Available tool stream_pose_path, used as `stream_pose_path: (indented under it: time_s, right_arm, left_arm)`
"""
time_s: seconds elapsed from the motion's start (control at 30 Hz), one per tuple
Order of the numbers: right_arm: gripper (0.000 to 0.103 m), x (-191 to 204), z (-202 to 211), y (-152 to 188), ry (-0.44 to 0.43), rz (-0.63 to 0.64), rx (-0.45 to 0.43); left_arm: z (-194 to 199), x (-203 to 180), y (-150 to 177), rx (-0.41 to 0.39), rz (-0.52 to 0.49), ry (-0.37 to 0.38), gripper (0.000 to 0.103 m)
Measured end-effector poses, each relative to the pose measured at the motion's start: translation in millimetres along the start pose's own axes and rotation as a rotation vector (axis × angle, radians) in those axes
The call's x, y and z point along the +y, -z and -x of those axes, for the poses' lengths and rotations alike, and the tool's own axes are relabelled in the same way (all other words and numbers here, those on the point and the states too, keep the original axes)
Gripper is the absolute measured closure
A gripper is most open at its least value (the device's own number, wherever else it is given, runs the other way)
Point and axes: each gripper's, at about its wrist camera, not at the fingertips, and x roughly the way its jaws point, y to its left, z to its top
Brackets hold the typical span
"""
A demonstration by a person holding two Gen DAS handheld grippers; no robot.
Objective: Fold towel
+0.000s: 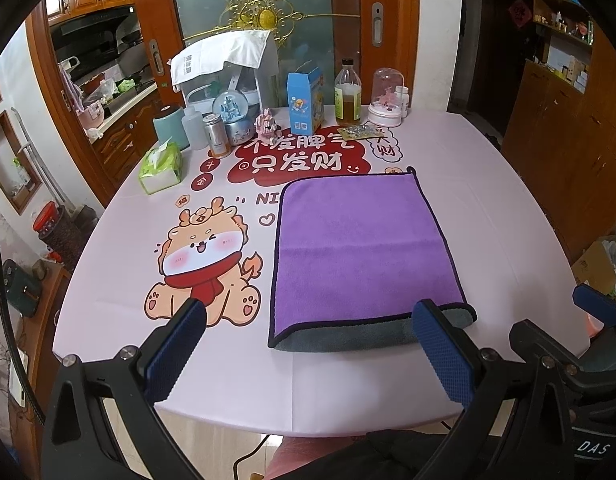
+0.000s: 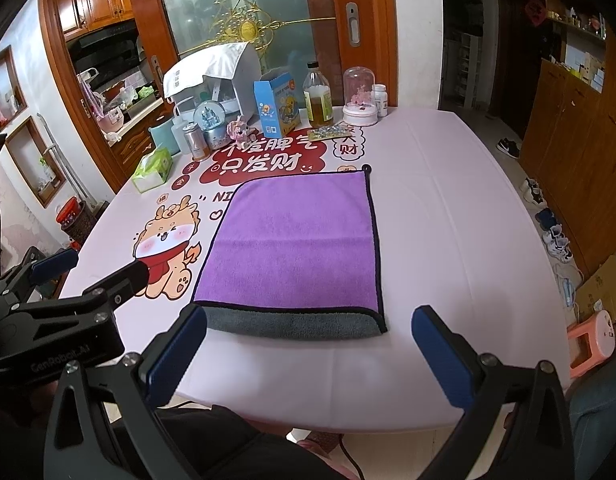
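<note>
A purple towel (image 1: 364,248) with a black hem and grey underside lies flat on the pink table, folded once, its grey layer showing along the near edge. It also shows in the right wrist view (image 2: 296,248). My left gripper (image 1: 308,320) is open and empty, held above the table's near edge in front of the towel's near left corner. My right gripper (image 2: 308,320) is open and empty, in front of the towel's near edge. The left gripper also appears at the left of the right wrist view (image 2: 92,272).
The pink tablecloth (image 1: 488,240) has a cartoon dragon print (image 1: 204,256). At the back stand a tissue pack (image 1: 161,168), jars, a blue carton (image 1: 306,100), an oil bottle (image 1: 347,94) and a glass dome (image 1: 386,98). A wooden cabinet (image 2: 580,152) and shoes are at right.
</note>
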Motion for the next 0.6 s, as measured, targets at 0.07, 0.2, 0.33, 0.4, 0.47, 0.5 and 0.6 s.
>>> stream_pose_path:
  time_s: [0.07, 0.2, 0.33, 0.4, 0.47, 0.5, 0.6]
  right_arm:
    - [0.0, 0.2, -0.3, -0.1, 0.0, -0.001, 0.001]
    - [0.0, -0.9, 2.2, -2.1, 0.0, -0.001, 0.002]
    - [0.0, -3.7, 1.9, 0.3, -0.003, 0.002, -0.001]
    - [0.0, -4.4, 2.0, 0.2, -0.006, 0.005, -0.004]
    - [0.0, -1.7, 1.1, 1.6, -0.01, 0.01, -0.008]
    - [0.0, -2.3, 0.7, 2.4, -0.013, 0.011, -0.01]
    - [0.0, -3.7, 0.5, 3.4, -0.03, 0.013, -0.017]
  left_arm:
    - [1.6, 0.4, 0.5, 0.0, 0.001, -0.004, 0.001]
    - [1.7, -0.2, 2.2, 0.004, 0.0, -0.015, 0.001]
    - [2.1, -2.3, 1.5, 0.003, 0.003, -0.029, 0.001]
    - [3.0, -1.8, 1.4, 0.001, 0.003, -0.031, 0.001]
    - [2.6, -2.0, 1.5, 0.004, 0.004, -0.03, 0.001]
    - [2.5, -2.0, 1.5, 0.005, 0.004, -0.03, 0.001]
    - [0.4, -2.9, 1.1, 0.02, 0.001, -0.024, 0.001]
